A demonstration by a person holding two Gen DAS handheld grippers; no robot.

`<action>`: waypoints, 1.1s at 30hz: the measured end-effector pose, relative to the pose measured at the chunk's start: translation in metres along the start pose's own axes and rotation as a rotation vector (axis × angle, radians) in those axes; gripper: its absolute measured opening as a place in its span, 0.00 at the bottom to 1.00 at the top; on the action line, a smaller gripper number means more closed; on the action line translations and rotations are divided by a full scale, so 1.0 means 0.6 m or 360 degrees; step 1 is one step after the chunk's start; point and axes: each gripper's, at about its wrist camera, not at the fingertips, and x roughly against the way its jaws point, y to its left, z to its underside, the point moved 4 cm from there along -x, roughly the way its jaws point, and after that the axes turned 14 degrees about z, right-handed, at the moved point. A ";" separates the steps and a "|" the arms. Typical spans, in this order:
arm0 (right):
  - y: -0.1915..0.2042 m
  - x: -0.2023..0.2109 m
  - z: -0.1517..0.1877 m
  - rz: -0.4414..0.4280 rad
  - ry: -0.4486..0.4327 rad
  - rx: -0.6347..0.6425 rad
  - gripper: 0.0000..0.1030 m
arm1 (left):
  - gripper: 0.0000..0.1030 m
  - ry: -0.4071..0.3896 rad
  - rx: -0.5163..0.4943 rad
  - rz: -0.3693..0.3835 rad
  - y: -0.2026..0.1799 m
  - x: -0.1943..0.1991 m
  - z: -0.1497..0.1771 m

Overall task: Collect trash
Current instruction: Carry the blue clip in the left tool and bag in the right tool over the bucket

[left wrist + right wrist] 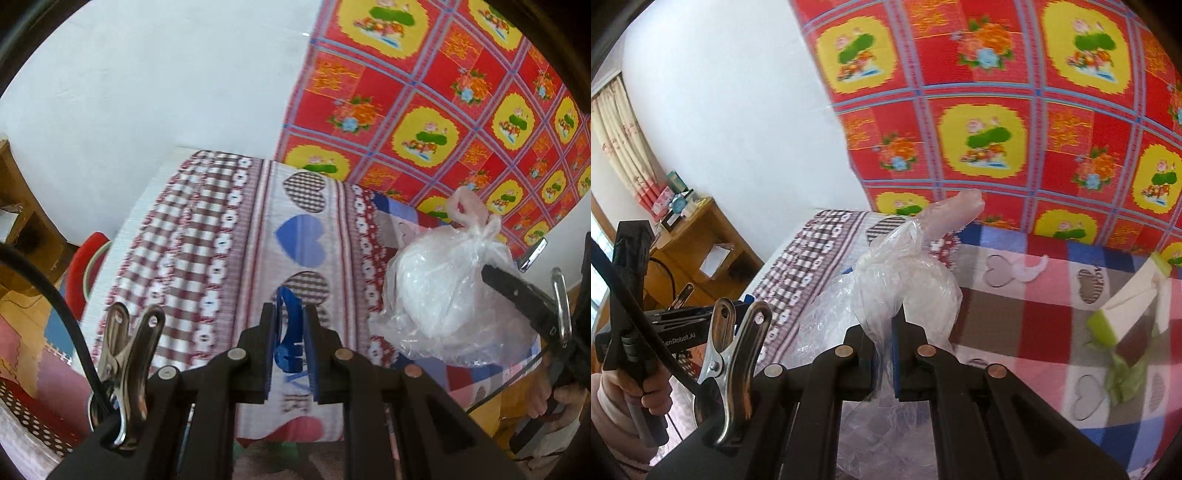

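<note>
In the left wrist view my left gripper (290, 312) is shut on a small blue plastic piece (284, 352) that sticks up between its pads. In the same view my right gripper (489, 272) comes in from the right, holding a clear knotted plastic bag (443, 291) above the bed. In the right wrist view that right gripper (884, 325) is shut on the bag's (908, 284) gathered neck, and the bag's pinkish knotted handle points up. The left gripper (746, 302) shows at the left edge, held by a hand (631, 387).
Below both grippers lies a bed with a heart-patterned patchwork sheet (229, 229). A red and yellow floral cloth (997, 110) hangs behind it. A green and white wrapper (1123, 314) and a small white scrap (1034, 271) lie on the sheet. A wooden nightstand (701, 240) stands at the left.
</note>
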 end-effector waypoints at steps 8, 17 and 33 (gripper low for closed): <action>0.089 -0.030 -0.026 -0.0045 0.0027 0.0061 0.06 | 0.15 -0.0031 0.0074 -0.0025 0.069 0.038 0.002; 0.178 -0.081 -0.079 -0.0203 0.0024 0.0228 0.06 | 0.15 -0.0098 0.0225 -0.0174 0.161 0.062 -0.031; 0.369 -0.190 -0.139 -0.0441 0.0090 0.0535 0.06 | 0.15 -0.0161 0.0539 -0.0294 0.346 0.081 -0.059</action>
